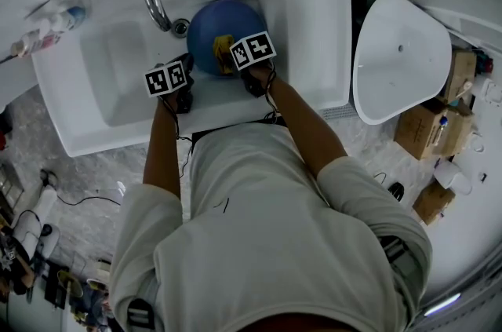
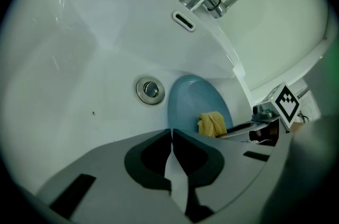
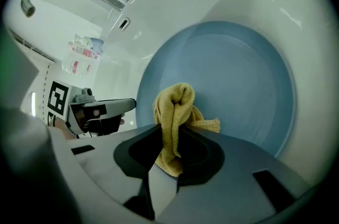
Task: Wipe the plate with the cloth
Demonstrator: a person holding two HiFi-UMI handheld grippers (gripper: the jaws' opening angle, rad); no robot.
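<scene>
The right gripper (image 3: pixel 170 130) is clamped on a bunched yellow cloth (image 3: pixel 177 106) against the blue plate (image 3: pixel 238 80) in the white sink (image 1: pixel 118 63), while the left gripper (image 2: pixel 172 135), jaws together and empty, hangs just left of the plate, near the drain (image 2: pixel 150 90).

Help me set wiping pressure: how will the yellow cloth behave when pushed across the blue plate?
Probably floppy: the yellow cloth bunches in folds between the jaws of the right gripper. Its knitted texture likely grips rather than slips on the blue plate.
</scene>
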